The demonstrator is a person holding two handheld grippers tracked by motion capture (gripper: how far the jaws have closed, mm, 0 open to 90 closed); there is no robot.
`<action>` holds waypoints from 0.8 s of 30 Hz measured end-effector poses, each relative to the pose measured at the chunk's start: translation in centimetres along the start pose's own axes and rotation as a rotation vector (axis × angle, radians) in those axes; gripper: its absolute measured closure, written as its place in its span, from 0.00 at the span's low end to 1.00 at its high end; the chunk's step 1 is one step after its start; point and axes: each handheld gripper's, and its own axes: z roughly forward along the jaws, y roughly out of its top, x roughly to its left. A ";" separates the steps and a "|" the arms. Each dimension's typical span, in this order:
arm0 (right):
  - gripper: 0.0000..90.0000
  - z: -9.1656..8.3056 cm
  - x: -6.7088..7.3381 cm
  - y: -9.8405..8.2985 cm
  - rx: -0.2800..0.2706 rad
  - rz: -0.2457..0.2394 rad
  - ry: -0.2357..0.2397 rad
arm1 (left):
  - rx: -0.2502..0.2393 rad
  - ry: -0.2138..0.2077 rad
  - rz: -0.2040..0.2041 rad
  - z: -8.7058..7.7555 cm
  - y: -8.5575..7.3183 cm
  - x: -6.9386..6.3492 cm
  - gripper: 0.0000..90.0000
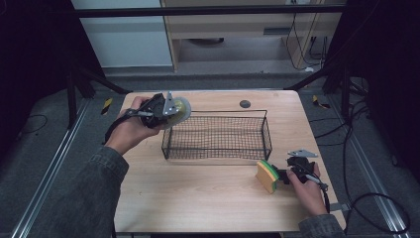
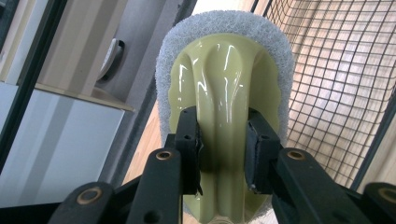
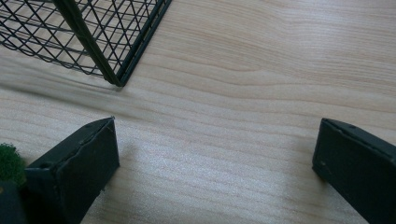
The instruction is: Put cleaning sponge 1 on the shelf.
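Clamped between the black jaws of the left gripper [image 2: 223, 151], a pale green plastic-handled scrubber with grey pad [image 2: 224, 88] is held at nine o'clock of the black wire basket [image 1: 216, 135], while the right gripper [image 3: 215, 158] is spread open over the wooden table [image 3: 261, 70].

My left gripper [image 1: 171, 110] is raised, jaws clamped; my right gripper [image 1: 286, 174] rests low with jaws spread wide, both forearms reaching in from below.
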 end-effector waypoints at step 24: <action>0.01 -0.1 0.2 -0.1 0.001 -0.001 0.001 | -0.007 -0.054 0.052 2.2 0.6 -1.8 0.78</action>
